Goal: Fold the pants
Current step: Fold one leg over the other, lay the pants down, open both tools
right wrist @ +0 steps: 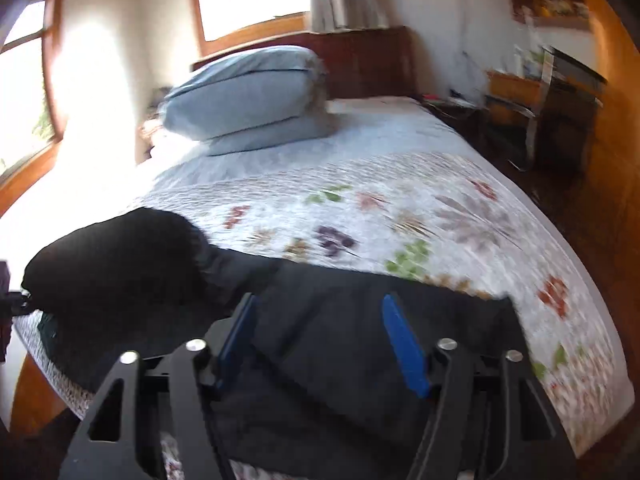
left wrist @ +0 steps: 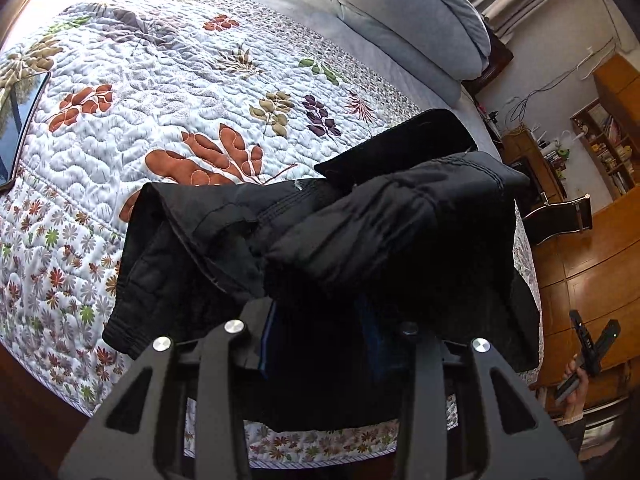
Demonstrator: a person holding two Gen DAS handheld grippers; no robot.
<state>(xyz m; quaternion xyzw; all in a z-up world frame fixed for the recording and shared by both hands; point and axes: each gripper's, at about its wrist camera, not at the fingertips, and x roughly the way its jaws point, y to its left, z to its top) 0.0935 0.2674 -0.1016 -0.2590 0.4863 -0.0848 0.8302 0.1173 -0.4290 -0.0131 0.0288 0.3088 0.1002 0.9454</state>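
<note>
Black padded pants point(left wrist: 380, 216) lie bunched and partly folded on the near edge of the quilted bed. My left gripper point(left wrist: 320, 320) is low over them; its blue fingers point(left wrist: 266, 336) are mostly buried in the dark cloth, so its state is unclear. In the right wrist view the pants point(right wrist: 320, 360) spread under my right gripper point(right wrist: 320, 308), whose blue fingers point(right wrist: 404, 344) stand wide apart and hold nothing. A rolled end of the pants point(right wrist: 116, 256) rises at the left. The right gripper also shows in the left wrist view point(left wrist: 592, 340), off the bed at the right.
The floral quilt point(left wrist: 160, 128) covers the bed. Folded grey-blue bedding point(left wrist: 408, 12) is stacked at the head. A dark tablet point(left wrist: 16, 120) lies at the left edge. A desk, chair and shelves point(left wrist: 600, 148) stand right of the bed on a wooden floor.
</note>
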